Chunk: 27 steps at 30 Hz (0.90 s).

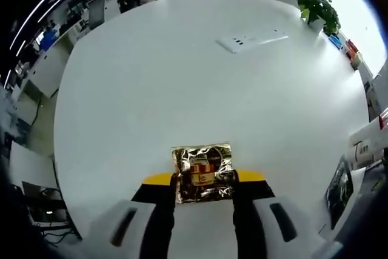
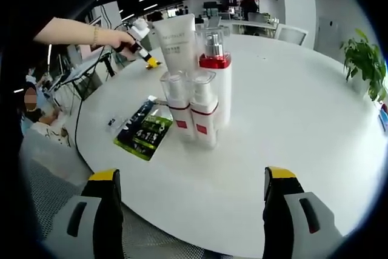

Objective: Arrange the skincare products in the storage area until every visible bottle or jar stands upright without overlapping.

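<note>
While the left hand-held gripper (image 1: 204, 187) pinches a crinkled gold foil sachet (image 1: 202, 173) with a red-and-orange label at lower centre of its view, the right hand-held gripper (image 2: 193, 193) is spread wide, holding nothing. Upper centre of the right gripper view, on the white bench (image 2: 291, 131): four upright products, tightly grouped. One white tube (image 2: 176, 39), one red-collared pump bottle (image 2: 217, 74), two small clear-capped bottles (image 2: 202, 108). One green-black packet (image 2: 144, 129) lies flat just left of them.
</note>
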Available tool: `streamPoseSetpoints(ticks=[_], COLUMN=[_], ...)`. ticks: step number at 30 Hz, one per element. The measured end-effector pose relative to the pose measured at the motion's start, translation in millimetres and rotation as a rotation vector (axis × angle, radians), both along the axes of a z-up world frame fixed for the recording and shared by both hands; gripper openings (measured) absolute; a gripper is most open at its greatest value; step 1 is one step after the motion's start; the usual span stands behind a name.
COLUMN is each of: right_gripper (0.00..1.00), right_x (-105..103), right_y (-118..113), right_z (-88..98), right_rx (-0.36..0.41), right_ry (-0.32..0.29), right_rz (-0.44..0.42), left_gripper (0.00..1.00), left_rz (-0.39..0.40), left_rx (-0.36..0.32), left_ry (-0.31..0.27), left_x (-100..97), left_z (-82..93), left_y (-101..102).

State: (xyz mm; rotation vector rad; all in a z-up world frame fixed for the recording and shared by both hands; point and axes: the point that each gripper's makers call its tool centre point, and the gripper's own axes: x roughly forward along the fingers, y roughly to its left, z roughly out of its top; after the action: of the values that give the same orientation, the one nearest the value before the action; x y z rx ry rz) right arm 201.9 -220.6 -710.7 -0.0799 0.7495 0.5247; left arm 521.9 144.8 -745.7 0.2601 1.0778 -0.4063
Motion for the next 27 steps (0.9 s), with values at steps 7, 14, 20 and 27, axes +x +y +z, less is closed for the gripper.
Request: streamPoseSetpoints(ticks=[7, 14, 20, 27], right_gripper=[0.97, 0.98, 0.98, 0.98], right_x=[0.4, 0.4, 1.0, 2.9], right_y=[0.8, 2.2, 3.9, 5.6], right_z=[2.7, 6.1, 8.7, 13.2], right_rx=[0.004, 0.008, 0.015, 0.025], right_ry=[-0.014, -0.031, -0.041, -0.061], right_rz=[0.007, 0.014, 0.021, 0.025], left_gripper=[0.41, 0.41, 0.41, 0.42], left_rz=[0.021, 0.023, 0.023, 0.034], left_rx=[-0.006, -0.009, -0.018, -0.045], left_ry=[-0.006, -0.025, -0.033, -0.04], left_x=[-3.4, -8.5, -21.4, -25.9], left_z=[4.7, 15.3, 24.4, 29.3], left_y=[0.0, -1.3, -6.0, -11.7])
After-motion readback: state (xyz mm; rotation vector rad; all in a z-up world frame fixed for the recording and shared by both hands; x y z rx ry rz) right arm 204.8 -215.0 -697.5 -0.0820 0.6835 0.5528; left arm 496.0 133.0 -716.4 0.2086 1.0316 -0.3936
